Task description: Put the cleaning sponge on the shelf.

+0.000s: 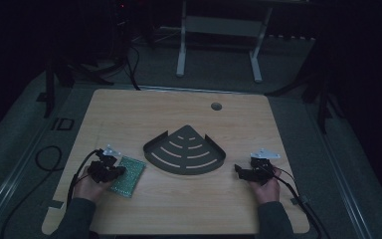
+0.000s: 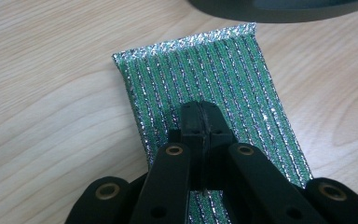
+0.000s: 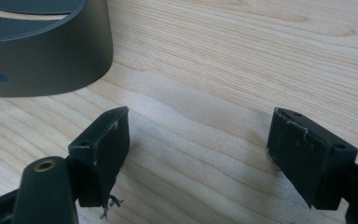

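A green scouring pad with silver glitter stripes [image 1: 129,177] [image 2: 205,70] lies flat on the wooden table, left of a dark grey fan-shaped slotted tray [image 1: 151,153]. My left gripper [image 1: 120,171] [image 2: 200,108] hovers over the pad's near half, its jaws pressed together. Whether they pinch any of the pad's fabric I cannot make out. The tray's rim [image 2: 279,10] shows just beyond the pad's far end. On the table's right side my right gripper [image 1: 238,169] [image 3: 198,144] stands open over bare wood with nothing between its pads. The tray wall [image 3: 51,60] is to its upper left.
A round cable hole [image 1: 216,106] sits near the table's far edge. Beyond the table stands a white desk frame [image 1: 219,45] in the dark. A black cable loops on the floor [image 1: 47,159] at left. Each gripper trails its own cable toward the near edge.
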`<state>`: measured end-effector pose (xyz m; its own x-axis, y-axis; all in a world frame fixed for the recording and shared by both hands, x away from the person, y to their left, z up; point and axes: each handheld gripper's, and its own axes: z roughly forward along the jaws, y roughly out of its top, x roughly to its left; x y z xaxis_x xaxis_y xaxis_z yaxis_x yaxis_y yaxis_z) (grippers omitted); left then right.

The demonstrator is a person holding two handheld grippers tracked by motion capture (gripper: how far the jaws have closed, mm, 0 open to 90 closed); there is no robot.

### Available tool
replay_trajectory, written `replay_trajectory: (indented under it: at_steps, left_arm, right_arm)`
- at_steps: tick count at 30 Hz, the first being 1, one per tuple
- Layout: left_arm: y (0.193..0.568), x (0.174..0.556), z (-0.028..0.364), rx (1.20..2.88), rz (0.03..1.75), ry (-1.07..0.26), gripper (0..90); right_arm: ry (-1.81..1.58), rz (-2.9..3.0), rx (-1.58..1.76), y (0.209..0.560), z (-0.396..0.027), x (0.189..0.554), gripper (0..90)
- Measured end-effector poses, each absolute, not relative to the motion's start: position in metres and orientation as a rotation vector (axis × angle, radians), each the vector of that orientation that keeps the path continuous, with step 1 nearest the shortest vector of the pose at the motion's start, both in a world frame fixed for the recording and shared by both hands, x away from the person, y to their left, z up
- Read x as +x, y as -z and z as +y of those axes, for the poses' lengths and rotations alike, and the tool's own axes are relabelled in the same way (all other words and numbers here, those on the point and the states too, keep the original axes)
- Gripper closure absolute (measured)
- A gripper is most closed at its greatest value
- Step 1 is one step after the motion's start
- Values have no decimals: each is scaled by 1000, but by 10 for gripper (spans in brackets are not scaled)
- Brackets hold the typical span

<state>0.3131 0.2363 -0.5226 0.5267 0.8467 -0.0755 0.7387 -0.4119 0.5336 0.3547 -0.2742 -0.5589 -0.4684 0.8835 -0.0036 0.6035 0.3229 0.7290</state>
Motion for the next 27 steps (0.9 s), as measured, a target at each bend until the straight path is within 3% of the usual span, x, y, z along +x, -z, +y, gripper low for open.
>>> replay_trajectory:
  at_steps: [5, 7, 13, 27]
  left_arm:
    - [519, 320, 243, 2270, 1314, -250, 893]
    - [517, 322, 245, 2270, 1321, -208, 814]
    - [510, 329, 255, 2264, 1389, -141, 740]
    - [506, 354, 265, 2305, 1492, -25, 729]
  right_arm:
    - [-947, 2191, 1319, 559, -274, 355, 206]
    - [-947, 2191, 1317, 559, -274, 355, 206]
    - [-947, 2191, 1317, 559, -274, 355, 206]
    - [-947, 2191, 1316, 559, -274, 355, 206]
